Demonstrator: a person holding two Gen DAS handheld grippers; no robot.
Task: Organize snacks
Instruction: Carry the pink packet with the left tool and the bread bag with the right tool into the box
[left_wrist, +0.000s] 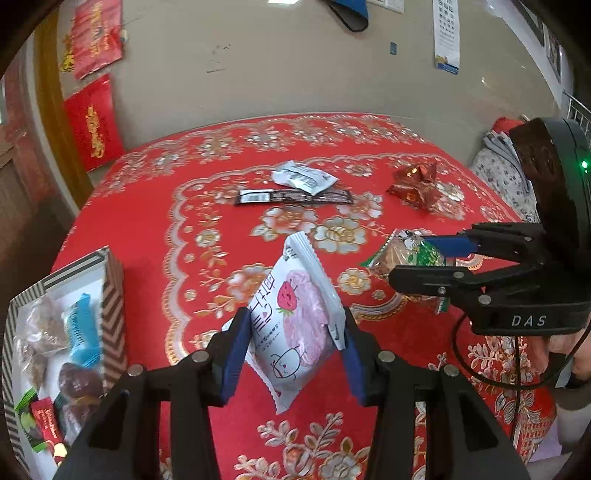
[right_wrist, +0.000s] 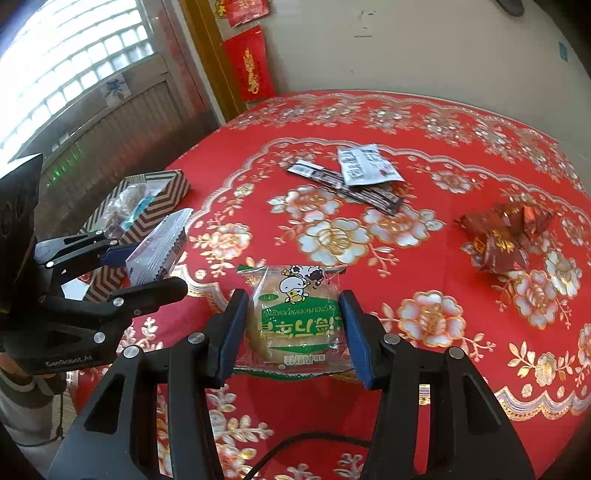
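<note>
Two wrapped snacks, a pink-and-white strawberry packet (left_wrist: 295, 325) in the left gripper (left_wrist: 293, 354) and a green-and-clear cake packet (right_wrist: 295, 321) in the right gripper (right_wrist: 291, 332), are pinched by their slick edges and could slip out on the way to the striped cardboard box (left_wrist: 110, 280).

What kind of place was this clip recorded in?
Most likely a home room: a table under a red floral tablecloth, red festive paper decorations on the wall, a calendar-like wall sheet, and a barred window.

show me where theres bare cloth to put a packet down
Free: the red cloth between the patterned box and the black bar packet, and the near edge under both hand-held grippers. Crowded: the box itself, and the far middle around the silver sachet.
</note>
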